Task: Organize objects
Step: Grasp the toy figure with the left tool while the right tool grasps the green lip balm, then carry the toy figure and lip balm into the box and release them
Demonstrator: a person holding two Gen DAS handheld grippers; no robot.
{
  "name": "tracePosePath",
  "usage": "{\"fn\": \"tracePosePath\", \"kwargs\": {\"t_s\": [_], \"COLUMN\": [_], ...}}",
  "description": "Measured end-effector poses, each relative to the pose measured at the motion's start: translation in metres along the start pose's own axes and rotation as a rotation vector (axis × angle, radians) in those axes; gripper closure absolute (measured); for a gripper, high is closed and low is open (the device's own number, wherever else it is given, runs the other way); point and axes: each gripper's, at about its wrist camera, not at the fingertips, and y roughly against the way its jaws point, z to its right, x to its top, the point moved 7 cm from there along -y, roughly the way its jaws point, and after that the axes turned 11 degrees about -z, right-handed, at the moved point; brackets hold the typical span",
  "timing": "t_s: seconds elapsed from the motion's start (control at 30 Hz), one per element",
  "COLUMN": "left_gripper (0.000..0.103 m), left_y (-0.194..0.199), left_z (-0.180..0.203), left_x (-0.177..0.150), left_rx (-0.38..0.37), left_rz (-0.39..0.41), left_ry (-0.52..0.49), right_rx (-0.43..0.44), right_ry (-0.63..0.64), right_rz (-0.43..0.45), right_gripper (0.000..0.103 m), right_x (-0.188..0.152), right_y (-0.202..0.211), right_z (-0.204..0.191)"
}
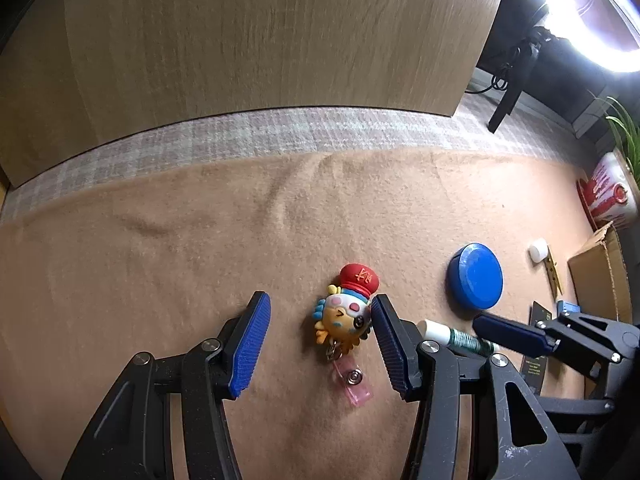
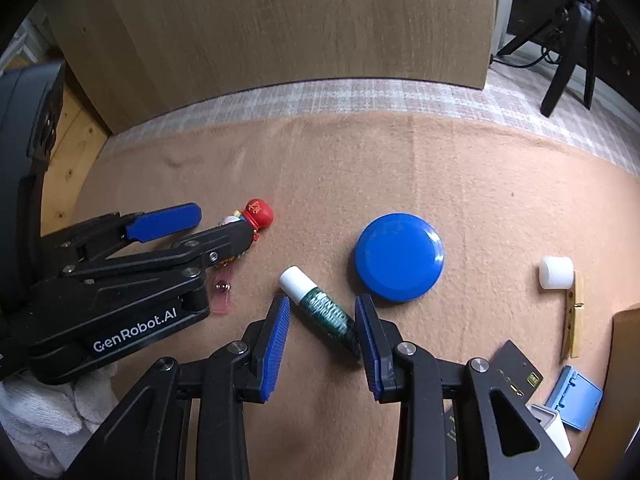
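Observation:
A cartoon fish badge reel with a red hat (image 1: 346,310) lies on the tan cloth between the blue pads of my left gripper (image 1: 320,306). The right pad is at the toy's side and the left pad stands apart from it, so the jaws are open. In the right wrist view, a green tube with a white cap (image 2: 320,306) lies slantwise between the pads of my right gripper (image 2: 323,307). Its lower end is against the right pad and the left pad is off it. My left gripper (image 2: 224,222) shows there at the left, over the red-hatted toy (image 2: 260,214).
A blue round lid (image 2: 400,258) lies just beyond the tube. To the right are a white cap (image 2: 556,274), a wooden clothespin (image 2: 574,316), a black card (image 2: 516,368) and a blue plastic piece (image 2: 576,400). A cardboard box (image 1: 600,276) stands far right, a wooden panel (image 1: 260,40) behind.

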Motion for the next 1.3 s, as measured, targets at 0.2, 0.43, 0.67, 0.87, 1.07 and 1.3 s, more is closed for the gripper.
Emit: {"fn": "tracePosePath", "kwargs": {"t_s": [0.2,0.43,0.67,0.87,1.07,1.3], "left_gripper": [0.057,0.074,0.074,0.075,0.075,0.075], "left_y": [-0.002,-0.001,0.006,0.021,0.038,0.064], "left_z": [0.007,0.01,-0.001,-0.011,-0.014,0.024], "left_x": [-0.002,-0.009,-0.027,-0.063,-0.095,-0.098], "left_rx": [0.001,0.001,-0.053,-0.065,-0.082,-0.099], "left_rz": [-0.004,-0.012,-0.006,0.005,0.026,0.08], "left_ry": [-0.015,-0.032,0.023,0.05,0.075,0.033], "right_rx": [-0.016,-0.018,-0.005,0.007,0.038,0.048], "right_ry": [0.017,0.035,0.022,0.014,-0.01,-0.037], "right_rz": [-0.02,-0.043,-0.034,-0.016,0.029,0.126], "right_gripper": [0.076,0.089,0.089,0.089,0.089,0.089], "right_x": [-0.003,-0.014,-0.037,-0.062,-0.084,-0.111], "right_y": [-0.009,-0.009,-0.003,0.006,0.029,0.083], "right_z": [-0.004,-0.006,0.0,0.01,0.024,0.048]}}
